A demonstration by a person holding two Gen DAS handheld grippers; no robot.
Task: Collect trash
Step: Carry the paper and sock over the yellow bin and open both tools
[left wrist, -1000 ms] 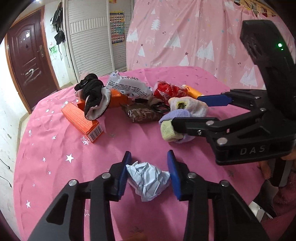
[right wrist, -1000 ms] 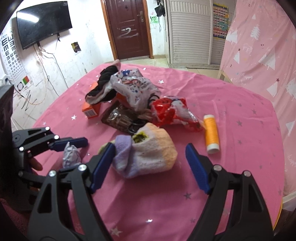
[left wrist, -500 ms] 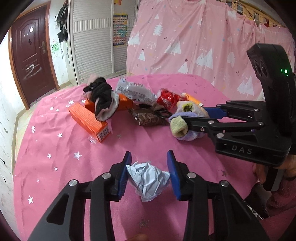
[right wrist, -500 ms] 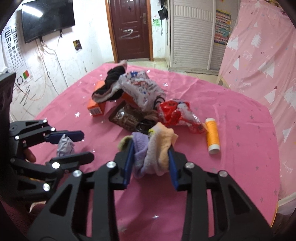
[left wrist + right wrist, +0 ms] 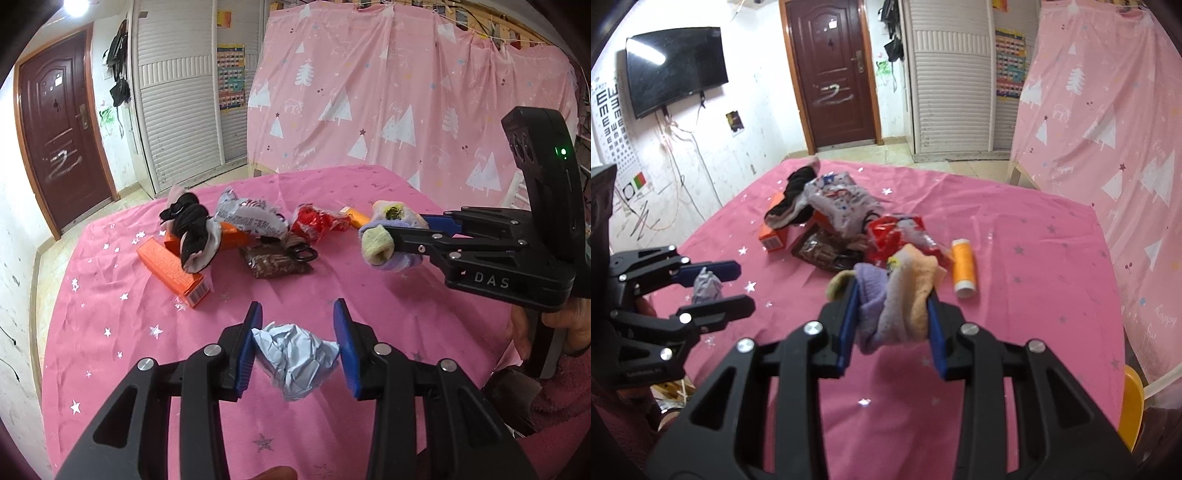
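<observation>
My left gripper (image 5: 297, 341) is shut on a crumpled pale blue paper ball (image 5: 295, 356) and holds it above the pink table; the ball also shows in the right wrist view (image 5: 706, 286). My right gripper (image 5: 892, 321) is shut on a bundle of pastel socks (image 5: 897, 299), purple, peach and yellow, lifted off the table; the bundle also shows in the left wrist view (image 5: 388, 236). A red wrapper (image 5: 897, 236), a white printed plastic bag (image 5: 842, 203) and a brown snack packet (image 5: 816, 251) lie in a pile at mid table.
Two orange boxes (image 5: 170, 266), black and white socks (image 5: 192, 229), black scissors (image 5: 304, 253) and an orange thread spool (image 5: 963, 267) lie on the pink starred tablecloth (image 5: 1015, 332). A pink curtain hangs to the right. A yellow chair edge (image 5: 1132, 406) shows at right.
My right gripper closed on the sock bundle and lifted it off the table. My left gripper kept its hold on the paper ball and rose and drew back from the pile.
</observation>
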